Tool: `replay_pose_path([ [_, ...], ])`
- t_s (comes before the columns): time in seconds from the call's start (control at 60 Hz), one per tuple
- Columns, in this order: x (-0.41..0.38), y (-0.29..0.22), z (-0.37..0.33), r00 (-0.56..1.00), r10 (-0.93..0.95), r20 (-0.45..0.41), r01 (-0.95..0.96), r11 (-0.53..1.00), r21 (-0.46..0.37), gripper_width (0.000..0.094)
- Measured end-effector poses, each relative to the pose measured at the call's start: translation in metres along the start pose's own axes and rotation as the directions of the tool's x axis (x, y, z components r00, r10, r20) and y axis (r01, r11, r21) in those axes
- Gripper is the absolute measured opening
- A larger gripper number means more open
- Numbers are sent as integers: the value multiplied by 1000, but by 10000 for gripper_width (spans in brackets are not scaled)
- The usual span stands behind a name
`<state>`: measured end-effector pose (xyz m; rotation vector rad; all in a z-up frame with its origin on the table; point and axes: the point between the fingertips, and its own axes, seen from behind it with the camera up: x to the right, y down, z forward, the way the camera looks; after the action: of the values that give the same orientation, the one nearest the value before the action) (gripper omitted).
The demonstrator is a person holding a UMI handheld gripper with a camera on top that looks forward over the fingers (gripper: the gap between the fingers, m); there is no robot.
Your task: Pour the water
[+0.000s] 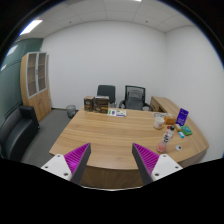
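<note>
Pour target looks like the small cup/glass [160, 122] on the wooden table [105, 135], far side from the gripper and off toward its right finger. Too small to tell if it's a cup or a bottle, or whether there's water in it. Just past the cup: a purple box [182, 116] and some small clutter I can't identify.

Further from the cup, mid-table: a brown box [95, 103] and papers [117, 112]. Behind the table: office chairs [120, 96], a wooden cabinet [37, 85], a black sofa [14, 132].

Gripper [111, 160]: fingers spread wide, nothing between them, pink pads facing bare tabletop. Held high, well back from the cup, roughly level, aimed at table centre rather than the cup.

Risks, my read:
- The source vessel isn't identified, so a wrong pick is possible.
- Clutter sits tight around the cup, so an approach from the right could knock the purple box or the cup.
- The reach is long, so a misaligned grasp could tip the cup and spill.
</note>
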<state>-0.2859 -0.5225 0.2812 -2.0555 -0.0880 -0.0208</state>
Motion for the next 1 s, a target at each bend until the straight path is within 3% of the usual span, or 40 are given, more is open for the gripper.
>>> replay_pose_path([
  [0.267, 49, 44, 14, 998, -5, -59, 2, 999, -44, 855],
  [0.65, 233, 109, 95, 977, 47, -208, -63, 996, -70, 857],
  [0.833, 303, 98, 174, 981, 48, -189, -47, 999, 12, 858],
  [1.0, 339, 101, 247, 989, 84, -125, -80, 996, 31, 848],
])
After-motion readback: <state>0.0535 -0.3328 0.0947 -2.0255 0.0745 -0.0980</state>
